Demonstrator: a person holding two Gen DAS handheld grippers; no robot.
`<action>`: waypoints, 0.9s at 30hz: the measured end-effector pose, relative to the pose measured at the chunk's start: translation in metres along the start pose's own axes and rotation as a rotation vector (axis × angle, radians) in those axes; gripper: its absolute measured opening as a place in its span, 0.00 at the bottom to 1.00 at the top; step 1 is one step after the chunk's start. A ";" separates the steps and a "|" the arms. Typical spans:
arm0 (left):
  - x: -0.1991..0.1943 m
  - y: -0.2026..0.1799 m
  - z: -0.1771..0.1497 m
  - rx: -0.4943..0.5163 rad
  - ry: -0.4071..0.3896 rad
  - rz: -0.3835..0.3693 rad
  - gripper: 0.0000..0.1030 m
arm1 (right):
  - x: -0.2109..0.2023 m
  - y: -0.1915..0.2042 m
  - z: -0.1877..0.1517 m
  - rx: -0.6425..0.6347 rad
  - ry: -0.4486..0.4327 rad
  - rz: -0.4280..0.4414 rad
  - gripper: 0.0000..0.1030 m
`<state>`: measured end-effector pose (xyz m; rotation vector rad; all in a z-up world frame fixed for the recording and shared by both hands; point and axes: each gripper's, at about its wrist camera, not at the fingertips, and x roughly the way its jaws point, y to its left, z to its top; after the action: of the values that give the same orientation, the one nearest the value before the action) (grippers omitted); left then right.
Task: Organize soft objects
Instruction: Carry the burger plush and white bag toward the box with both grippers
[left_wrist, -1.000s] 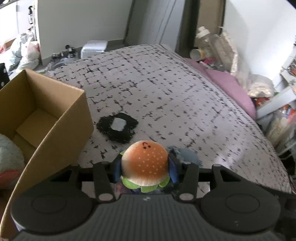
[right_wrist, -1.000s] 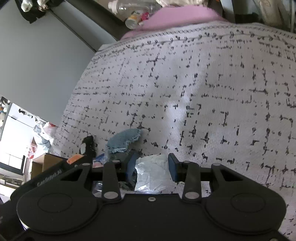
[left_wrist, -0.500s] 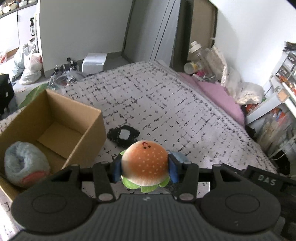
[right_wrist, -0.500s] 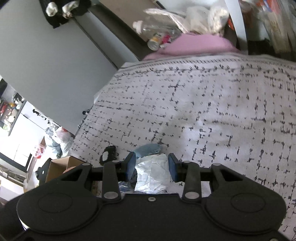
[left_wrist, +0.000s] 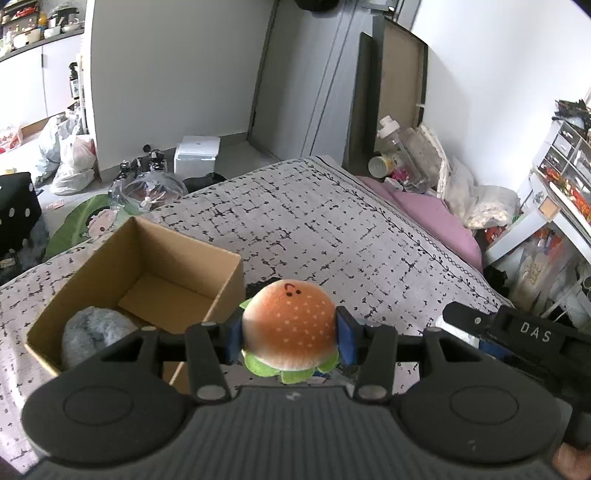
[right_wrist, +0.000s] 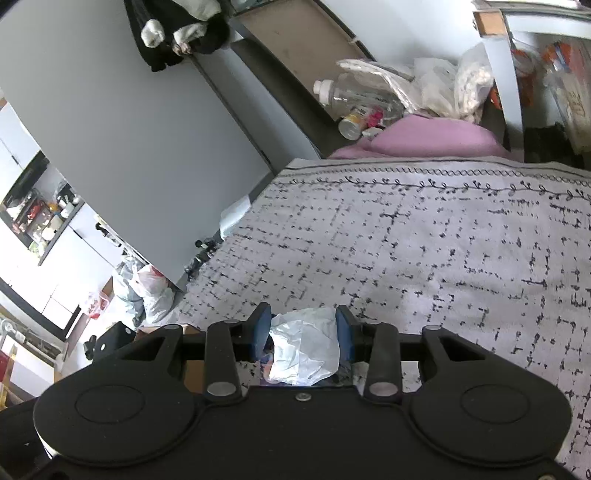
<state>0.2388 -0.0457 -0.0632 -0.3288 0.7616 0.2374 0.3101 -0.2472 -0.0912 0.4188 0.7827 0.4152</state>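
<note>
Both hands up off the bed (left_wrist: 332, 221) since a sec ago. Left gripper (left_wrist: 290, 338) clamps burger plush (left_wrist: 290, 328) beside cardboard box (left_wrist: 221, 280) (grey plush (left_wrist: 92, 332) inside); right gripper (right_wrist: 303, 341) pinches white crumpled bag (right_wrist: 304, 345).

— What lies beyond the bed?
— A pink pillow (left_wrist: 439, 218) at its far edge, with a clear plastic bottle (right_wrist: 354, 96) beside it.
— On the floor?
— A white box (left_wrist: 196, 154) and plastic bags (left_wrist: 72, 162).
</note>
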 end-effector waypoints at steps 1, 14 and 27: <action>-0.003 0.002 0.001 -0.005 -0.005 -0.004 0.48 | -0.001 0.002 0.000 -0.002 -0.003 0.003 0.37; -0.026 0.029 0.012 -0.018 -0.053 0.037 0.48 | -0.009 0.027 0.001 -0.046 -0.008 0.041 0.37; -0.036 0.074 0.016 -0.069 -0.058 0.055 0.48 | -0.002 0.072 -0.011 -0.124 0.027 0.114 0.37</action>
<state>0.1995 0.0257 -0.0419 -0.3650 0.7067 0.3244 0.2856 -0.1855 -0.0606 0.3436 0.7569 0.5739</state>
